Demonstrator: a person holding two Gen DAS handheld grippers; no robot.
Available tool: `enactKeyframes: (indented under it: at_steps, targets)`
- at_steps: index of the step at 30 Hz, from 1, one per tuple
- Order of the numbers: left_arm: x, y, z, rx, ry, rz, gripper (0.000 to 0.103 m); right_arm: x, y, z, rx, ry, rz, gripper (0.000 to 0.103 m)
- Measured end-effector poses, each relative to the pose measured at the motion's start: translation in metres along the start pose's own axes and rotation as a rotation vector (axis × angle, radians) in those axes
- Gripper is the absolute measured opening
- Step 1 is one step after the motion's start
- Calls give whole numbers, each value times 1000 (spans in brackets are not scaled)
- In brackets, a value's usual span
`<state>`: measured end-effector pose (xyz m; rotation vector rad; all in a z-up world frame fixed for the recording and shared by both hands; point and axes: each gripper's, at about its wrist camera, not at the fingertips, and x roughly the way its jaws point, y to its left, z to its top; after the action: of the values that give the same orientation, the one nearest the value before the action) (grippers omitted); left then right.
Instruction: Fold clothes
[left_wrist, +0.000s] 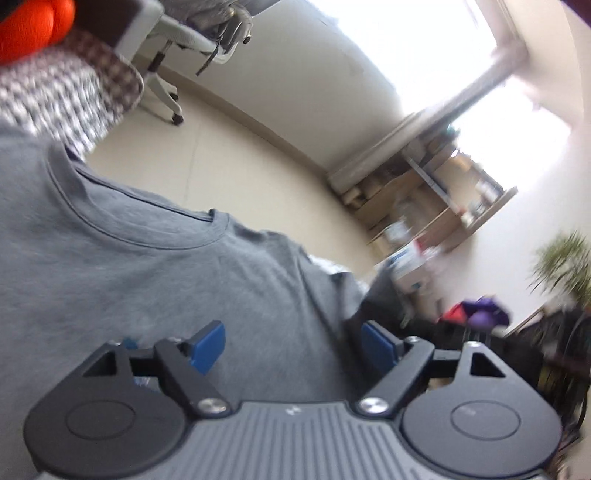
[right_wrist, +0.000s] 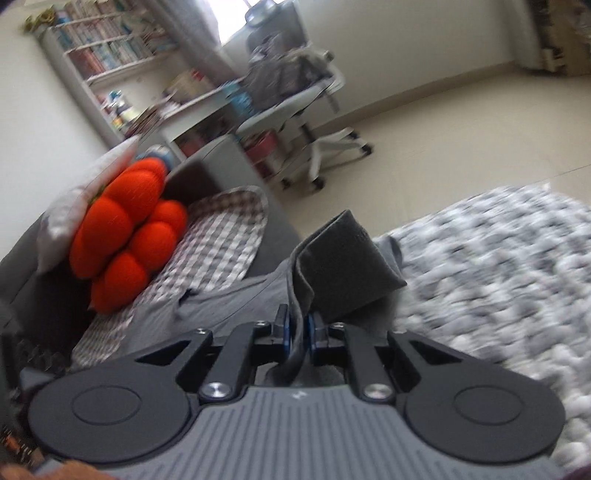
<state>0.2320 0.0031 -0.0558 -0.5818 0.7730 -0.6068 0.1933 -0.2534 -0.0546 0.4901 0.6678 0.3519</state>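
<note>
While both views are smeared by motion, the main things can still be told.

Left gripper (left_wrist: 293, 341): its blue pads (left_wrist: 207, 345) stand wide apart over the grey T-shirt (left_wrist: 147, 266); no cloth is pinched between them, though whether the pad tips brush the fabric cannot be told.

Right gripper (right_wrist: 298, 326): jaws pressed nearly together, pinching a fold of dark grey cloth (right_wrist: 347, 266) that rises from the narrow gap and stands up as a doubled flap.

Grey T-shirt: in the left wrist view it lies spread out with its round collar (left_wrist: 129, 229) showing; it fills the lower left of that view. In the right wrist view the same grey garment lies on the bed, and the pinched fold appears to be part of it.

Bed: a checked cover (right_wrist: 218, 240) lies toward its head end and a black-and-white patterned blanket (right_wrist: 498, 266) lies to the right of the shirt in the right wrist view.

Orange cushion (right_wrist: 125, 229): lumpy and round, propped against a pale pillow (right_wrist: 74, 206) at the head end, well apart from the pinched fold.

Room beyond the bed edge: a white office chair (right_wrist: 314, 122) on the pale floor (left_wrist: 236, 158), and bookshelves (right_wrist: 110, 55) along the wall.
</note>
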Motion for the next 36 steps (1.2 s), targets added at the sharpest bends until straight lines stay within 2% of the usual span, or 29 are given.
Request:
enactKeyframes:
  at_steps: [5, 9, 10, 12, 13, 14, 15, 17, 19, 20, 21, 22, 23, 24, 30, 36]
  targets:
    - [8, 10, 0, -23, -31, -71, 91, 16, -8, -8, -14, 72, 186, 19]
    - [9, 8, -2, -14, -72, -73, 93, 24, -27, -10, 98, 131, 275, 31]
    - [8, 4, -4, -4, -79, -74, 94, 19, -28, -6, 107, 116, 292, 32]
    - [9, 0, -4, -3, -96, -83, 95, 10, -29, 1, 126, 86, 324, 41]
    - [9, -2, -2, -11, -97, -92, 95, 5, -29, 5, 134, 70, 338, 41]
    - [10, -2, 1, -16, -104, -81, 95, 0, -29, 7, 120, 43, 316, 41]
    - [11, -4, 2, 1, -112, -44, 93, -5, -28, 9, 105, 17, 294, 46]
    - [16, -7, 3, 40, -111, 43, 84, -7, -29, 17, 88, -19, 204, 47]
    - [23, -9, 2, 64, -96, 131, 62, 0, -31, 28, 72, -40, 106, 47]
    - [25, -9, 3, 80, -107, 154, 59, 7, -33, 34, 62, -45, 59, 47]
    - [25, -9, 4, 90, -113, 178, 50, 16, -37, 38, 68, -31, 31, 47]
    - [26, -10, 5, 97, -116, 207, 33, 25, -42, 41, 73, -16, 2, 47]
    - [29, -8, 8, 100, -114, 234, 20, 33, -46, 44, 80, -3, -23, 47]
    - [31, -8, 11, 100, -103, 256, 3, 36, -52, 45, 105, -8, -3, 47]
    - [27, -15, 20, 134, -143, 304, 3, 44, -82, 46, 248, -33, 106, 47]
    - [35, -15, 32, 160, -150, 336, 3, 43, -87, 53, 268, -49, 120, 47]
